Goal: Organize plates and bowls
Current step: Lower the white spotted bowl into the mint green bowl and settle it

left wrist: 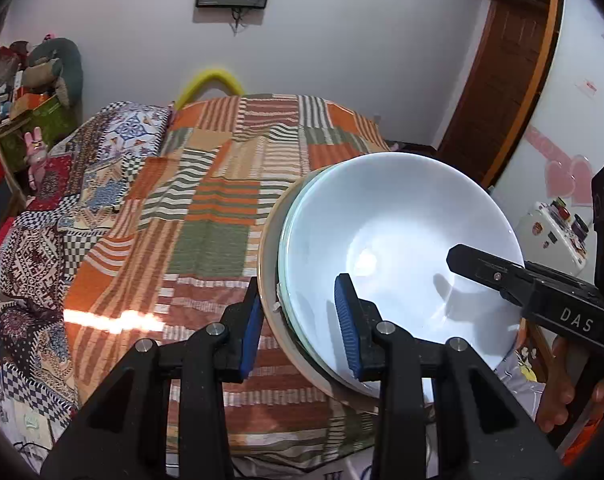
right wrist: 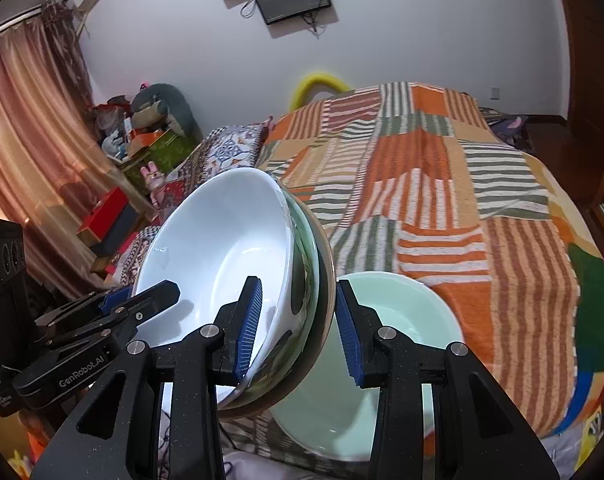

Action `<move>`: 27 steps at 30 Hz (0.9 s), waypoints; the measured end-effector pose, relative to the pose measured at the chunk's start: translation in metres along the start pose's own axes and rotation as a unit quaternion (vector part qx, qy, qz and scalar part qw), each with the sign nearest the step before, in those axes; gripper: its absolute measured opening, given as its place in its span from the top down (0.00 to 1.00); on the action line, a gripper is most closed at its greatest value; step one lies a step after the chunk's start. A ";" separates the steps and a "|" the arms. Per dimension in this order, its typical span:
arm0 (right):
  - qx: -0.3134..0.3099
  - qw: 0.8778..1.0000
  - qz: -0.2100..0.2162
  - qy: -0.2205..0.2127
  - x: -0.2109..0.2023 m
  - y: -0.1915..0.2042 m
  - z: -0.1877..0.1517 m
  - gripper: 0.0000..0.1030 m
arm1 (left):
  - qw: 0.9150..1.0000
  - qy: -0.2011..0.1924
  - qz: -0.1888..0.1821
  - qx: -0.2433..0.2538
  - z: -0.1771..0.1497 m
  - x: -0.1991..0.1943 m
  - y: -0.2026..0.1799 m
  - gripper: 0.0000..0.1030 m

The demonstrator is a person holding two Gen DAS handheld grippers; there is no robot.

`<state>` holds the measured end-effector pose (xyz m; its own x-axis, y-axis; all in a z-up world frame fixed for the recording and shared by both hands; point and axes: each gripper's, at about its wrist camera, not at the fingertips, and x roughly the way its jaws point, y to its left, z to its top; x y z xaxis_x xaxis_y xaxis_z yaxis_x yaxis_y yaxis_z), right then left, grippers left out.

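A stack of nested dishes is held tilted above the bed: a white bowl [left wrist: 398, 240] inside a pale green glass dish and a beige bowl [left wrist: 267, 264]. My left gripper [left wrist: 302, 324] is shut on the stack's rim, one pad outside and one inside. My right gripper [right wrist: 297, 324] is shut on the opposite rim of the same stack [right wrist: 221, 248]; it also shows in the left wrist view [left wrist: 522, 284]. A separate pale green bowl [right wrist: 398, 340] sits on the bed below the stack.
A striped patchwork bedspread [left wrist: 221, 200] covers the bed. Patterned pillows [left wrist: 113, 148] lie at its far left. Cluttered shelves and a curtain [right wrist: 29, 140] stand to the left, a wooden door [left wrist: 506, 80] to the right.
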<state>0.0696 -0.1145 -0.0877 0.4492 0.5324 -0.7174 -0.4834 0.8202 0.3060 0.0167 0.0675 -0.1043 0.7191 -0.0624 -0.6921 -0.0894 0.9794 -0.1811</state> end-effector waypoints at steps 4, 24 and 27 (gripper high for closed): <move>0.009 1.000 -0.009 -0.003 -0.007 -0.011 -0.004 0.67 | 1.000 0.010 -0.007 0.009 -0.001 0.006 -0.012 0.66; 0.047 0.998 -0.037 0.029 -0.003 -0.052 -0.026 0.67 | 0.997 0.073 -0.022 0.031 -0.015 0.057 -0.044 0.66; 0.051 0.997 -0.040 0.035 -0.001 -0.056 -0.028 0.67 | 0.996 0.083 -0.024 0.030 -0.017 0.066 -0.044 0.66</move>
<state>0.0755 -0.1665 -0.1216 0.4284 0.4514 -0.7827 -0.3675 0.8784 0.3055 0.0561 0.0170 -0.1536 0.5967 -0.1357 -0.7909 -0.0118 0.9840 -0.1777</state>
